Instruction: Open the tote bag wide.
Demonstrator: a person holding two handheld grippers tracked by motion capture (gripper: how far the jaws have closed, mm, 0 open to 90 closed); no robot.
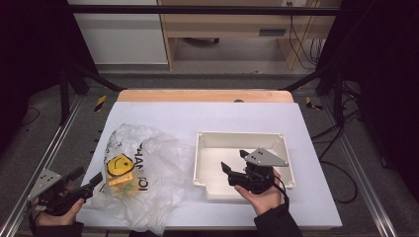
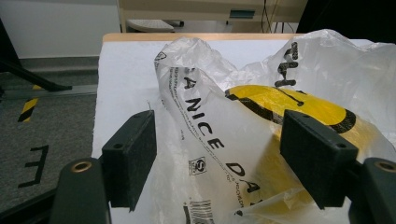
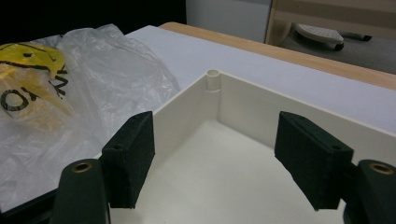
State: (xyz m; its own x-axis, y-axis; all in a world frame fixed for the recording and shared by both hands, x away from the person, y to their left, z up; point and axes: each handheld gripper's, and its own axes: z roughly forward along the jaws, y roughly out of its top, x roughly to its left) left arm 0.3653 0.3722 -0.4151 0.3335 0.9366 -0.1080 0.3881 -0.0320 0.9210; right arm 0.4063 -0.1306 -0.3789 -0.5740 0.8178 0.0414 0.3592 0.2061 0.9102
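A crumpled clear plastic bag [image 1: 143, 173] with a yellow smiley print and black lettering lies on the left half of the white table; something yellow sits inside it. My left gripper [image 1: 89, 178] is at the bag's left edge, open, its jaws on either side of the bag's near corner [image 2: 219, 154] without closing on it. A shallow white plastic tray [image 1: 203, 163] stands right of the bag. My right gripper [image 1: 234, 160] hovers open over the tray's near right part, and the tray's inner corner [image 3: 212, 81] shows between its jaws, with the bag [image 3: 60, 107] to the left.
The white table surface [image 1: 207, 116] ends at a wooden strip [image 1: 205, 95] at the far edge. Metal frame rails [image 1: 54, 143] run along both sides, with cables on the floor at the right. A desk and cabinet stand beyond the table.
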